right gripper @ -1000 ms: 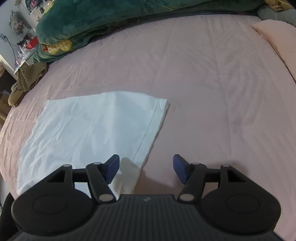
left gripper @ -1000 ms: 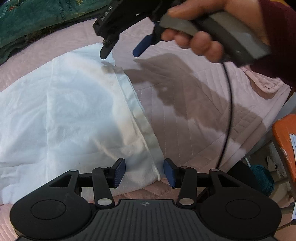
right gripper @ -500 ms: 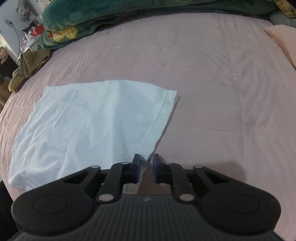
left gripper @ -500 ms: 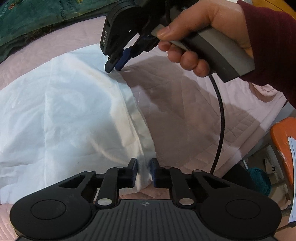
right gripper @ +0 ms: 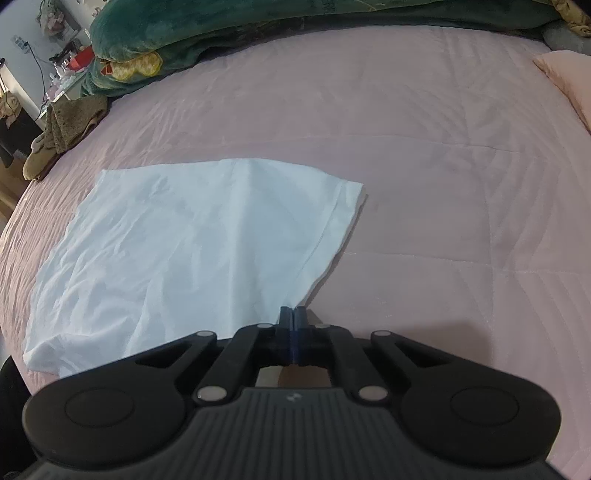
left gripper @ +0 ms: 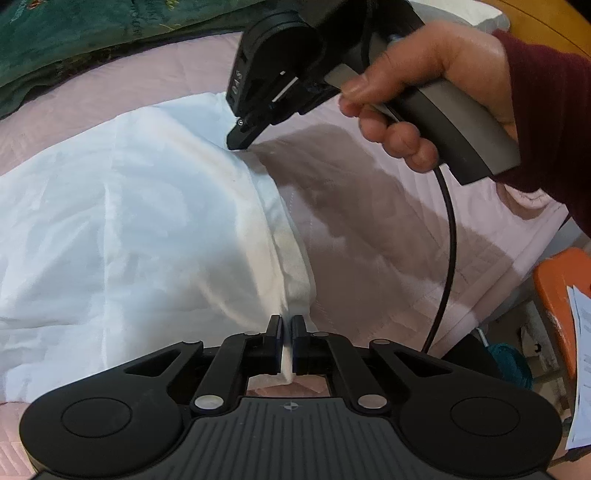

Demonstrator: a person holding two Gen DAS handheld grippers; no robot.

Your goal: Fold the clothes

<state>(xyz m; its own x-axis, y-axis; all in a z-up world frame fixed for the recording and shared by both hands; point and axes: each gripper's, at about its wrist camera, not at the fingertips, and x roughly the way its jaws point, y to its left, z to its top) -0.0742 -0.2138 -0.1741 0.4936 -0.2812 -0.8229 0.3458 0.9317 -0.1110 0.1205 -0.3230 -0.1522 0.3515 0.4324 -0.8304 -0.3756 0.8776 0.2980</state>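
The left hand-held gripper (left gripper: 287, 341) is pinching a corner of the white garment (left gripper: 129, 229), its pads pressed together on a strip of the hemmed edge that is showing between them. The garment is lying spread on the pink bed cover (right gripper: 424, 147), and the pinched hem is running away from this corner toward the far corner. There the right hand-held gripper (left gripper: 240, 142), gripped by the person's right hand (left gripper: 417, 99) in a dark red sleeve (left gripper: 554, 122), is clamping the cloth with its tips closed tight. In its own view the right hand-held gripper (right gripper: 293, 317) is holding the near corner of the garment (right gripper: 192, 236), which is rising slightly to the pads and lying flat beyond. Past the garment's far edge a dark green blanket (right gripper: 258, 26) is lying along the bed, and a pink pillow (right gripper: 569, 81) is sitting well off to the garment's right.
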